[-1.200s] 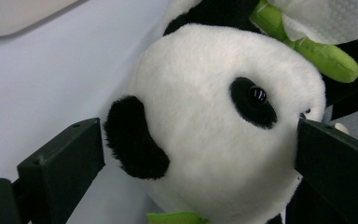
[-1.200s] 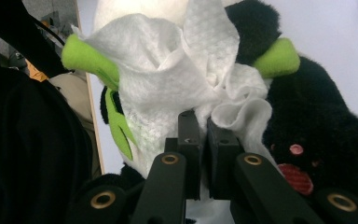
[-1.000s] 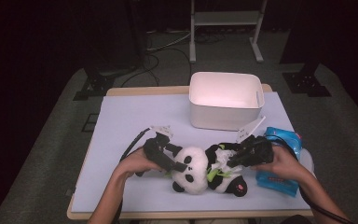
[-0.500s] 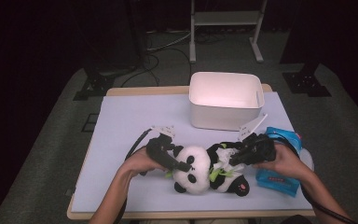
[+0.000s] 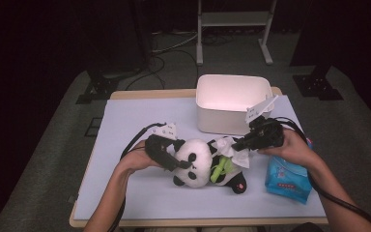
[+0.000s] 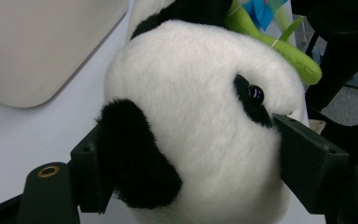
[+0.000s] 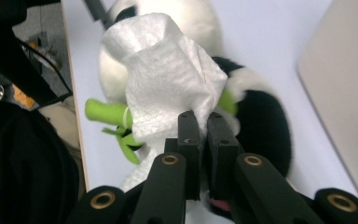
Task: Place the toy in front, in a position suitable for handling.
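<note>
A black and white panda plush point(image 5: 200, 162) with a green bamboo sprig point(image 5: 219, 169) lies on the pale table cover point(image 5: 140, 116) near the front edge. My left gripper point(image 5: 179, 165) is shut on the panda's head point(image 6: 200, 116), one jaw at the black ear, the other by the eye. My right gripper point(image 5: 235, 145) is shut on a white tissue point(image 7: 170, 79) and holds it against the panda's belly point(image 7: 261, 130). In the high view the tissue point(image 5: 234, 147) drapes over the plush's middle.
A white rectangular tub point(image 5: 232, 101) stands behind the panda, close to the right hand. A blue tissue pack point(image 5: 287, 176) lies at the right front of the table. A metal stand point(image 5: 234, 19) and cables sit on the floor beyond.
Both grippers and the panda have shifted slightly; the right gripper with the tissue has edged along the plush's body. Both grips are unchanged.
</note>
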`<state>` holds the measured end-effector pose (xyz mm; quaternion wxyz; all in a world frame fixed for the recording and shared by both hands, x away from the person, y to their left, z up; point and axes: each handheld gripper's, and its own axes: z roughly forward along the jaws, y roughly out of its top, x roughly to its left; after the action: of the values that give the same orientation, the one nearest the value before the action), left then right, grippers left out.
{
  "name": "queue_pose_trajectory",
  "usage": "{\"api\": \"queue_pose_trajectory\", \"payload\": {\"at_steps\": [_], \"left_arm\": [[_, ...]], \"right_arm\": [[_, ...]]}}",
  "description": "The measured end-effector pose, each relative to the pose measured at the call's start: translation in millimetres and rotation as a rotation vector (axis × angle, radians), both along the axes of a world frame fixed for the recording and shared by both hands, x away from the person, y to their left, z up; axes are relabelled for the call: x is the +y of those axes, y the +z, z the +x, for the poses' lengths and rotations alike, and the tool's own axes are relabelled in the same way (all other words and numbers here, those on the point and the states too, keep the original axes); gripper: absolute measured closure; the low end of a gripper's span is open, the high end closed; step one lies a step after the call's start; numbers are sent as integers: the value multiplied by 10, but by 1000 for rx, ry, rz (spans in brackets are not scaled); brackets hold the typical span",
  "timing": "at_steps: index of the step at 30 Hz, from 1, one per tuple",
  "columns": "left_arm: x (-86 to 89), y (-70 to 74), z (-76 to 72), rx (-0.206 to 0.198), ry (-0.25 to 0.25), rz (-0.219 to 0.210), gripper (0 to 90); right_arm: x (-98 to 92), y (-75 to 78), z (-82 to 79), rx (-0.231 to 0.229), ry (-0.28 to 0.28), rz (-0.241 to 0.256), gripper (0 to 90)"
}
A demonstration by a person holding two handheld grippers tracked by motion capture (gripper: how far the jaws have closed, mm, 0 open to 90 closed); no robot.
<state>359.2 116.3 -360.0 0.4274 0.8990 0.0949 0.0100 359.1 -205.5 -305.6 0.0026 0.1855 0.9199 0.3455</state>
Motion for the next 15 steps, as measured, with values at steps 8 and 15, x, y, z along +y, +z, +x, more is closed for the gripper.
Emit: {"api": "queue_pose_trajectory", "payload": {"at_steps": [8, 15], "left_arm": [[42, -55, -38, 1, -2, -26, 219], [74, -72, 1, 84, 61, -43, 94]], "right_arm": [[-3, -104, 105, 51, -11, -12, 852], [14, -209, 62, 79, 3, -39, 852]]}}
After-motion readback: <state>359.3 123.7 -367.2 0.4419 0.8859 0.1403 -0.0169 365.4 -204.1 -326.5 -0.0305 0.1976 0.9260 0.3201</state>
